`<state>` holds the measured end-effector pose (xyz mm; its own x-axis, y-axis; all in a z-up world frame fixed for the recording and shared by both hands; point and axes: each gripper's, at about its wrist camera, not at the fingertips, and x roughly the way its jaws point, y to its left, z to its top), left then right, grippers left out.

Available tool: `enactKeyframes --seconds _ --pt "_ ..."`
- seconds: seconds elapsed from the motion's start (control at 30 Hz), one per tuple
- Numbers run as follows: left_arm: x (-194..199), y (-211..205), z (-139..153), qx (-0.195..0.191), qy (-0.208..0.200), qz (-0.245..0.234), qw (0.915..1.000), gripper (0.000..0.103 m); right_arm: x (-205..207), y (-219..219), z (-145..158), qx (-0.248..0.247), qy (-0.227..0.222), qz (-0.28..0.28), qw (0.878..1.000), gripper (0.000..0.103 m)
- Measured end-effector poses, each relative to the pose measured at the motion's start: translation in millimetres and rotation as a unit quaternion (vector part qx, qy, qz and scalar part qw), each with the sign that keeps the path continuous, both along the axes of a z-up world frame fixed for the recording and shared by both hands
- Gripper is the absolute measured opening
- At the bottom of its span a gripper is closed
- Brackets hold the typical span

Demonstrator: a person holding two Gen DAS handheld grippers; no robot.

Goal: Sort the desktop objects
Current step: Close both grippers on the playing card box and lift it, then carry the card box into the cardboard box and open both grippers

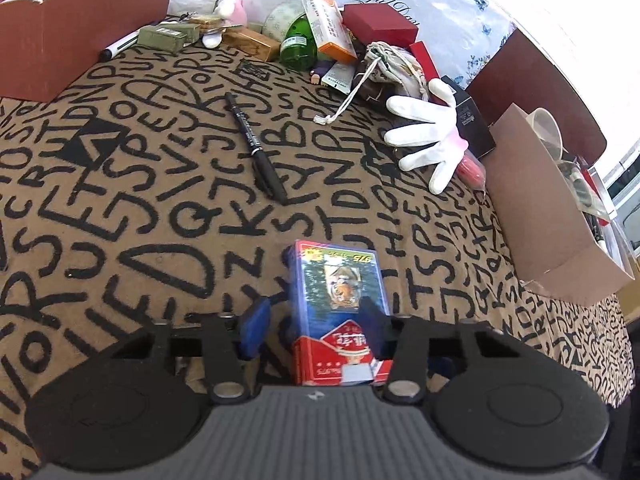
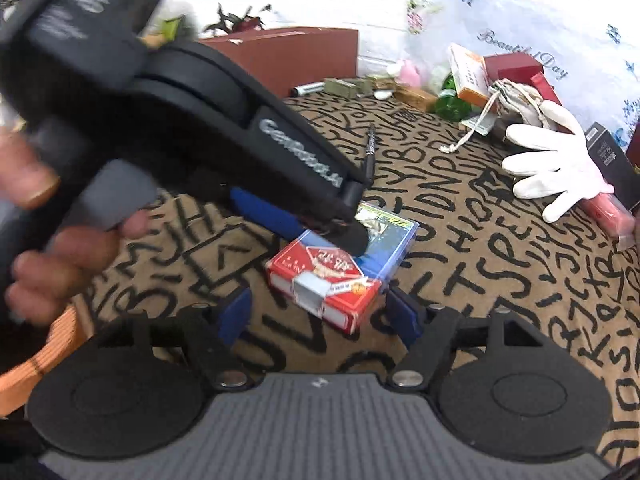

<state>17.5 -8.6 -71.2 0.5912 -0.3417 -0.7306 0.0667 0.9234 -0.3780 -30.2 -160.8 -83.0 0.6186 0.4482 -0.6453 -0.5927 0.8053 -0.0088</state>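
Underneath everything lies a tan tablecloth (image 1: 132,216) printed with black letters. Brown cardboard boxes stand at its edges: one box (image 1: 80,28) at far left, another (image 1: 548,216) at right holding small items. Along the far side sits a clutter pile (image 1: 320,36) of small boxes, a green bottle and a drawstring pouch. Near it lies a white glove (image 1: 428,136), fingers spread. Centrally, a black marker pen (image 1: 256,148) lies alone. Nearest, a playing-card pack (image 1: 340,312) rests on the cloth; the left gripper (image 1: 314,328) is spread wide around it, its right pad touching the pack. The right gripper (image 2: 320,316) hovers just short of the pack (image 2: 340,268), likewise spread wide.
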Motion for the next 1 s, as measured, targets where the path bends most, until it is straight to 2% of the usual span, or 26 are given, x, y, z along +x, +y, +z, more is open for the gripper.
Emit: enactKeyframes --seconds 0.03,0.13,0.2,0.43,0.57,0.73,0.9,1.0 --pt "0 1 0 -0.005 0.001 -0.002 1.0 0.038 2 4 -2 -0.002 -0.003 -0.005 1.0 0.072" --pt "2 -3 1 0.001 -0.001 -0.01 1.0 0.04 7 9 -8 -0.007 -0.016 -0.018 1.0 0.072" --pt "5 -6 0 0.004 -0.002 -0.017 0.9998 0.042 6 5 -7 -0.002 -0.015 -0.025 1.0 0.067" --pt "6 -13 -1 0.014 -0.005 -0.032 0.9994 0.042 8 3 -6 -0.008 -0.012 -0.04 0.999 0.07" --pt "7 -14 -5 0.006 -0.005 -0.033 0.9994 0.052 9 5 -8 -0.011 -0.012 -0.043 0.999 0.071" --pt "2 -24 0 0.027 -0.009 -0.033 0.9991 0.048 9 -2 -7 0.004 -0.007 -0.05 0.999 0.066" --pt "-9 -50 6 0.031 -0.009 -0.054 0.998 0.047 -7 -19 -1 -0.001 -0.007 -0.059 0.998 0.066" --pt "-14 -76 15 0.034 -0.024 -0.081 0.9958 0.047 -16 -40 6 0.0 -0.015 -0.082 0.997 0.066"
